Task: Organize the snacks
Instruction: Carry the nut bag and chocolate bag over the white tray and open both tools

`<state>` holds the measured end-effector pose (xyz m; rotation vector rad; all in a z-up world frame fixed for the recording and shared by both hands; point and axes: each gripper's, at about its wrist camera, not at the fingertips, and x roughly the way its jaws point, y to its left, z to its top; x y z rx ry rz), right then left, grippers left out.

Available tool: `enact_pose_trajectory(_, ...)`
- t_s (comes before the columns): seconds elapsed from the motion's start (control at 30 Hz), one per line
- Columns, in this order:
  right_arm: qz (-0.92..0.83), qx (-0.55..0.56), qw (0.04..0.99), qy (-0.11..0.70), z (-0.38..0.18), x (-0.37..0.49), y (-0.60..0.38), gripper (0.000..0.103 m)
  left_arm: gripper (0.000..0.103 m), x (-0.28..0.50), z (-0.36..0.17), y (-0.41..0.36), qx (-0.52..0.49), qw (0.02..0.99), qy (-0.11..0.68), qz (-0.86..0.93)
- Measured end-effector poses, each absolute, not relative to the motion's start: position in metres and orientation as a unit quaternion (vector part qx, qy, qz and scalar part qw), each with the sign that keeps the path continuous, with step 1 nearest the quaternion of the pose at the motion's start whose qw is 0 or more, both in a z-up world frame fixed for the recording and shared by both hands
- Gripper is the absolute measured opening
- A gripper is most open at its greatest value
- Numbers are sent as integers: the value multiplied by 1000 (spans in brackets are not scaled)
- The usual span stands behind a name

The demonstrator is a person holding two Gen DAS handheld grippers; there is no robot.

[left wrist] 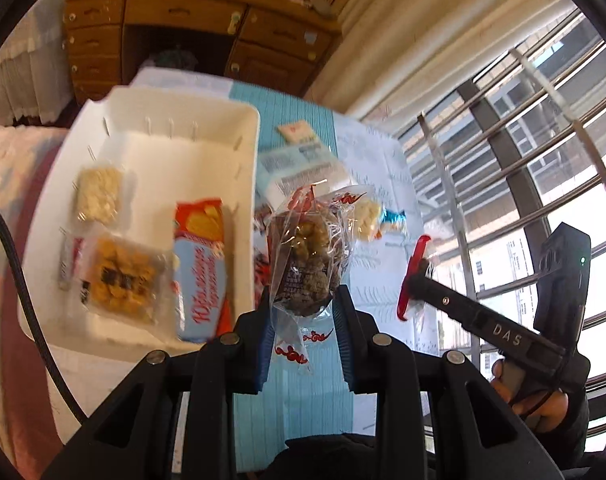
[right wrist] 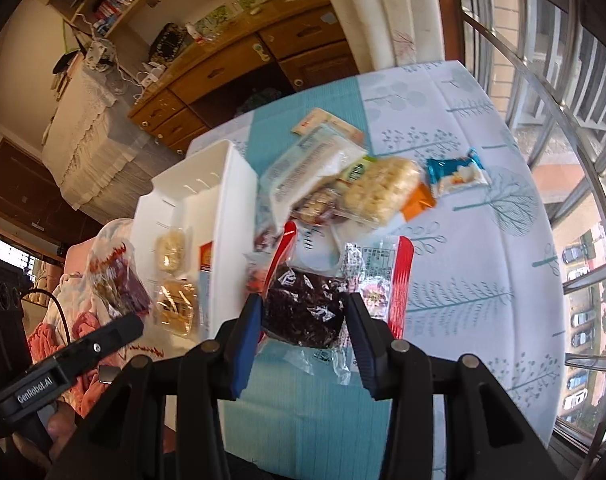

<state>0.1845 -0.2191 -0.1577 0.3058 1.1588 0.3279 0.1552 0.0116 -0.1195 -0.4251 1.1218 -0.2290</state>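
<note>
Left tool (left wrist: 303,312) grips clear nut bag (left wrist: 309,258) beside white bin (left wrist: 245,136); right tool (right wrist: 301,330) grips dark snack pack (right wrist: 303,312), right of bin, above worktop (right wrist: 463,280).

Room in the bin
The white bin (left wrist: 207,120) has bare floor at its far end; a snack pile (right wrist: 323,176) crowds the table (right wrist: 463,280) beside it.

glossy clear plastic snack wrappers (left wrist: 303,264), smooth white plastic bin (left wrist: 175,120), wooden desk (left wrist: 183,12).

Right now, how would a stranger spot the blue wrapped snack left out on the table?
Start at the white bin on the table. Past the loose snack pile toward the window lies the blue packet, alone on the cloth. It is the only blue-and-white wrapper there, beside an orange packet.
</note>
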Motion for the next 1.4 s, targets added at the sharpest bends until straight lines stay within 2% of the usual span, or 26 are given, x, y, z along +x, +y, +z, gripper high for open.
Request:
enact_pose_trajectory(0.23,185,140,827,511,-140,180,-175,43,26,151,-96,60,-201,846,485,-94)
enact_pose_trajectory(0.57,231,138,844,463,-125,172,-109,43,26,148,-94,117,-180,863,466,-84)
enact_pose_trajectory(1.1,269,120,862,412,-121,162,-31,45,27,136,-116,163,-150,846,504,-89)
enact_pose_trajectory(1.13,269,121,862,412,-121,162,-30,47,29,136,-117,165,-149,846,505,-87)
enact_pose_trajectory(1.2,263,125,862,414,-121,164,-29,61,37,135,-117,167,-152,847,503,-87)
enact_pose_trajectory(1.23,261,127,863,413,-121,164,-30,69,47,135,-116,169,-154,848,500,-86)
enact_pose_trajectory(1.27,260,129,865,410,-121,164,-31,69,62,134,-115,170,-153,850,498,-85)
enact_pose_trajectory(1.3,258,130,865,409,-120,164,-31,69,67,133,-114,169,-148,853,494,-81)
enact_pose_trajectory(1.4,242,128,870,409,-118,163,-34,70,70,132,-110,167,-141,860,485,-74)
